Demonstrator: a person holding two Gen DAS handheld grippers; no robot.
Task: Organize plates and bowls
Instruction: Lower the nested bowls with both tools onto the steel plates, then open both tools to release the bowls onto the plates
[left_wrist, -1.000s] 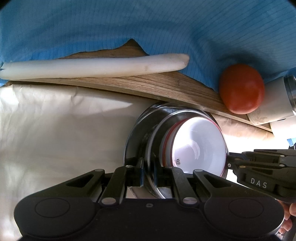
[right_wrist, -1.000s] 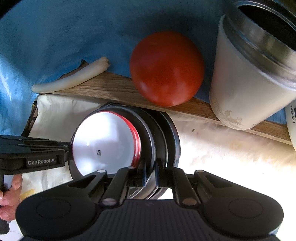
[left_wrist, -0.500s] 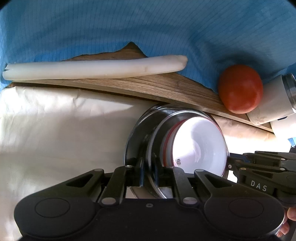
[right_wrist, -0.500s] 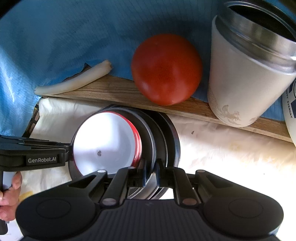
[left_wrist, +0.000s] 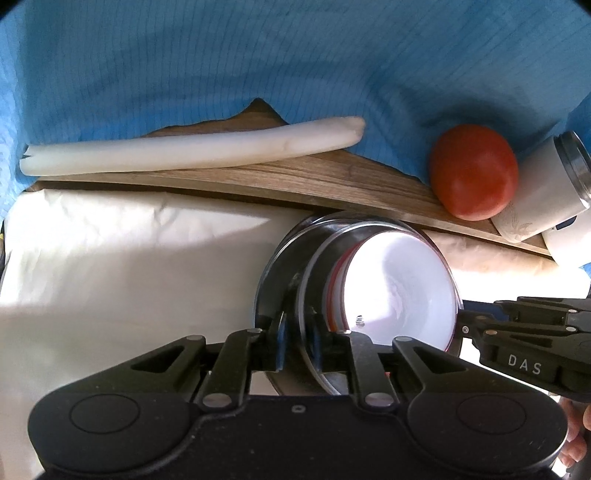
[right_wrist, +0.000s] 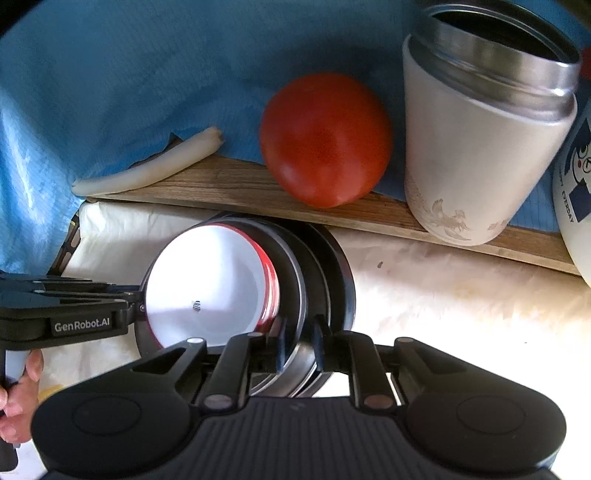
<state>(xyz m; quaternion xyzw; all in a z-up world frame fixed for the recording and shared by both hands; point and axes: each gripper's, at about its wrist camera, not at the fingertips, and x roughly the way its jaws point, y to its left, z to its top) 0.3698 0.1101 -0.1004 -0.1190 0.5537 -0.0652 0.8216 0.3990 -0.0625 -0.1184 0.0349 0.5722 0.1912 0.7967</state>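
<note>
- one stack of nested metal bowls (right_wrist: 317, 258), exact number unclear
- one red-rimmed white plate (right_wrist: 210, 284)
- one tomato (right_wrist: 325, 138)
- one white leek stalk (left_wrist: 192, 149)
- one steel-rimmed canister (right_wrist: 480, 147)
- two claws

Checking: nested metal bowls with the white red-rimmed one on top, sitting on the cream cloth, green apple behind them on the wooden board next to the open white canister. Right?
One thing is off: there's no green apple. The round fruit on the wooden board is a red tomato, next to the open white canister; the right wrist view shows it clearly. The rest holds: nested metal bowls with the white red-rimmed bowl on top, on the cream cloth.
</note>
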